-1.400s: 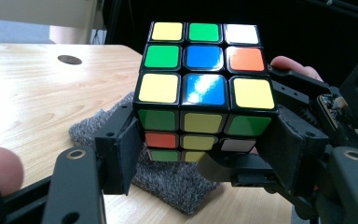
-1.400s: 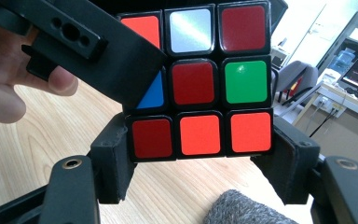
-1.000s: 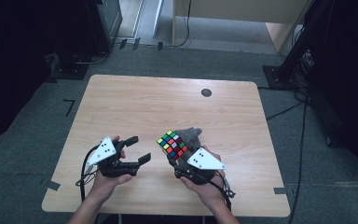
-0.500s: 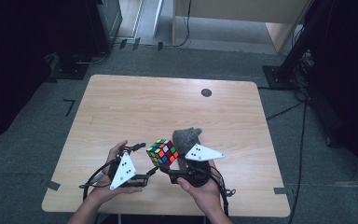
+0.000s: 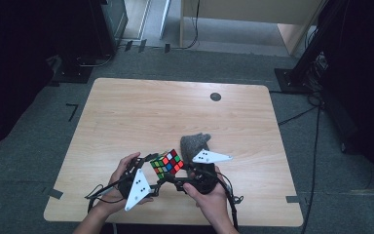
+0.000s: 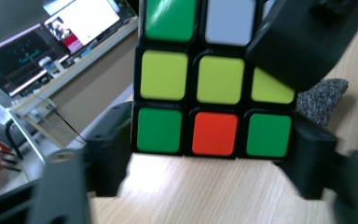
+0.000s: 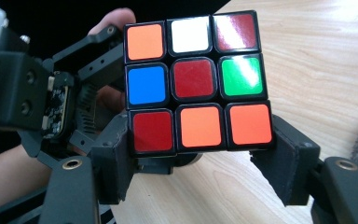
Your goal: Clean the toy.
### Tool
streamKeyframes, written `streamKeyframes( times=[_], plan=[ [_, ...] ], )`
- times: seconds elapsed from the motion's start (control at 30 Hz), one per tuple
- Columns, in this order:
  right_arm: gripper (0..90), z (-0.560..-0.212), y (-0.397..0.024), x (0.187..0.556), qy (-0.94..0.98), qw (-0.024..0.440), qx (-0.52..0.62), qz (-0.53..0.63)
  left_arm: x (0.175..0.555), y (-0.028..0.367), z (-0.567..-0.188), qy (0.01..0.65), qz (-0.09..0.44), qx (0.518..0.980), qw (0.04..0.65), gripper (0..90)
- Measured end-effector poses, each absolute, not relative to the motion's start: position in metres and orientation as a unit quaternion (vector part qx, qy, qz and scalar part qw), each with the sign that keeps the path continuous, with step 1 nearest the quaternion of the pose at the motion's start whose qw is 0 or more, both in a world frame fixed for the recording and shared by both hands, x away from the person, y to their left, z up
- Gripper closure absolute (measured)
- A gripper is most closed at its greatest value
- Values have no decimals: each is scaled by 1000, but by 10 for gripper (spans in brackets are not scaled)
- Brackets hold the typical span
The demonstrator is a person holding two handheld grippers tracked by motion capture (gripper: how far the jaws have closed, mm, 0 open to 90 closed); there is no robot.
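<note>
A person at a light wooden table (image 5: 141,112) holds a scrambled Rubik's cube (image 5: 167,164) in the air between two hand-held tools, just above the table's near edge, at about 6 o'clock on the tabletop in the high view. The right claw (image 7: 200,154) pinches the cube's bottom layer, one black pad flat against each side, so that a face of orange, white, red, blue and green stickers is turned to the right gripper view. The left claw (image 6: 212,154), whose jaws have just been closing, comes in from the cube's 9 o'clock side in the high view. In the left gripper view its two jaws flank the lowest row of a face, green, orange, green, and stand right against the cube's sides; whether the pads actually press there cannot be told for sure, though no gap shows. One jaw of the right claw crosses that view's 1 o'clock corner, over part of the yellow-green middle row. The left hand (image 5: 121,187) and right hand (image 5: 212,197) enter from the bottom edge of the high view, each tool carrying a pale three-cornered plate. A grey felt-like cloth (image 5: 195,145) lies on the table at the cube's 2 o'clock, just beside it. A small dark round cap (image 5: 215,96) sits near the table's far edge, well apart from the hands.
</note>
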State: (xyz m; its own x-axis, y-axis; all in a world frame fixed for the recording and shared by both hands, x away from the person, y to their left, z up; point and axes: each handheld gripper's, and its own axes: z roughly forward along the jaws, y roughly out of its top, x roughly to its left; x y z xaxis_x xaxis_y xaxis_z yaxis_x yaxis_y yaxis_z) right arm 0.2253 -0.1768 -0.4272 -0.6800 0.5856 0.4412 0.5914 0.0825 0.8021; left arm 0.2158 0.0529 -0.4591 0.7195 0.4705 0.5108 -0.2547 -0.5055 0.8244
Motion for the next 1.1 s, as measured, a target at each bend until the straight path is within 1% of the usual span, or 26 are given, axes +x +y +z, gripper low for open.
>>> streamKeyframes(
  times=[0.03, 0.1, 0.13, 0.23, 0.37, 0.47, 0.53, 0.6, 0.67, 0.7, 0.8, 0.9, 1.0, 1.1],
  plan=[
    [344, -428, -177, 226, -734, 7, -402, -548, 215, 53, -460, 65, 373, 784, 493, 334],
    [342, -429, -178, 228, -732, 17, -402, -550, 217, 55, -460, 67, 361, 786, 497, 341],
    [331, -429, -178, 228, -733, 14, -401, -549, 218, 55, -461, 71, 357, 788, 496, 341],
    [243, -427, -179, 227, -735, 1, -395, -550, 222, 57, -461, 88, 343, 793, 496, 342],
    [202, -415, -190, 225, -720, -32, -392, -572, 231, 64, -462, 125, 312, 793, 507, 342],
    [202, -406, -206, 225, -694, -68, -405, -591, 238, 70, -462, 152, 285, 794, 515, 342],
    [203, -408, -213, 228, -692, -94, -422, -578, 241, 74, -461, 161, 274, 793, 520, 342],
    [241, -415, -218, 233, -707, -146, -443, -531, 243, 76, -459, 172, 263, 790, 527, 342],
    [254, -429, -218, 239, -727, -197, -453, -477, 245, 79, -457, 180, 246, 785, 539, 342],
    [260, -438, -218, 243, -735, -212, -459, -453, 245, 81, -456, 183, 241, 782, 545, 342],
    [249, -470, -218, 257, -750, -193, -482, -409, 248, 85, -453, 202, 223, 773, 559, 342],
    [313, -491, -217, 262, -765, -199, -486, -374, 252, 91, -451, 223, 204, 763, 571, 341],
    [368, -505, -215, 267, -780, -187, -488, -344, 255, 95, -450, 242, 195, 757, 575, 342],
    [377, -512, -215, 269, -780, -184, -496, -336, 257, 97, -449, 250, 186, 754, 578, 342]
  ],
)
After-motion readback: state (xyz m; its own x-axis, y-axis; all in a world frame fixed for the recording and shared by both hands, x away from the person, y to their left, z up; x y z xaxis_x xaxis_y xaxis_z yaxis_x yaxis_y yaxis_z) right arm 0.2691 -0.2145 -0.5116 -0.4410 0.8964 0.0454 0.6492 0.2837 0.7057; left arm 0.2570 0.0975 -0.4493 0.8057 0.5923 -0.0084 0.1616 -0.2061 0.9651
